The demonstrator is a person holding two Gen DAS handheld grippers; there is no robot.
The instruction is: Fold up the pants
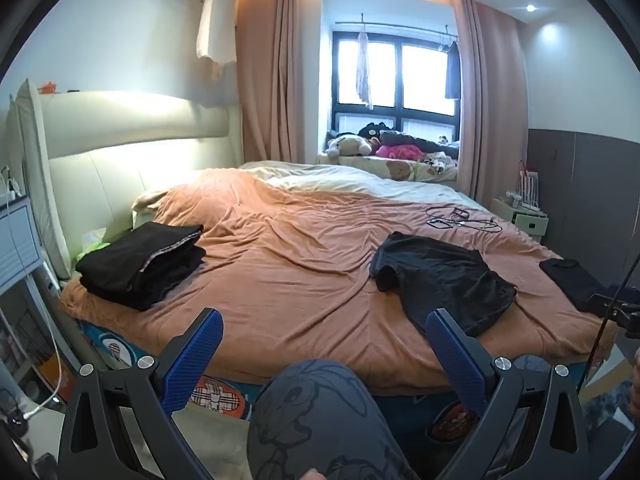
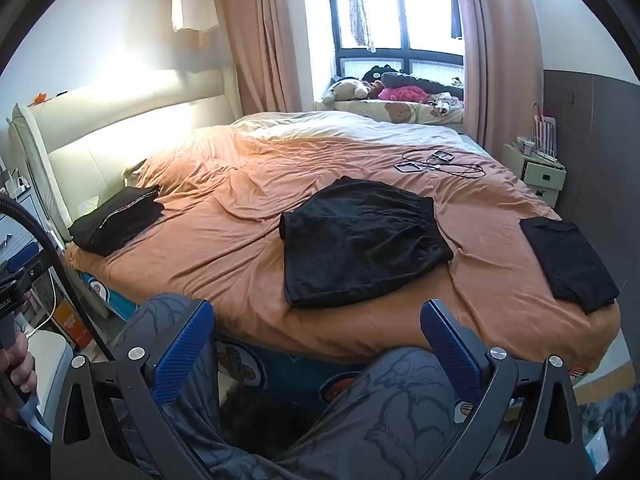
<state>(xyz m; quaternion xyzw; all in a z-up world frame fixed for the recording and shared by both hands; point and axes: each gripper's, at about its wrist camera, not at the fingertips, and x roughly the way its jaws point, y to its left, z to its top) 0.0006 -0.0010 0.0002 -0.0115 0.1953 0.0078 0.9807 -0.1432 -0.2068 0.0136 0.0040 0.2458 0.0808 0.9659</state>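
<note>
Black shorts (image 2: 360,244) lie limp on the bed (image 2: 224,208) ahead of the wide-open, empty left gripper (image 1: 324,364) and right gripper (image 2: 316,352); the soft, light cloth looks best pinched at the waistband corners.

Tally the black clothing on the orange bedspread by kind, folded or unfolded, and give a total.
Folded stack by the headboard: 1
Folded garment at the right edge: 1
Unfolded black shorts in the middle: 1
Total: 3

Left gripper (image 1: 324,356) and right gripper (image 2: 316,344), black frames, blue ribbed pads (image 2: 184,354), silver screws (image 1: 146,362), person's grey cartoon-print trousers (image 1: 320,416)
</note>
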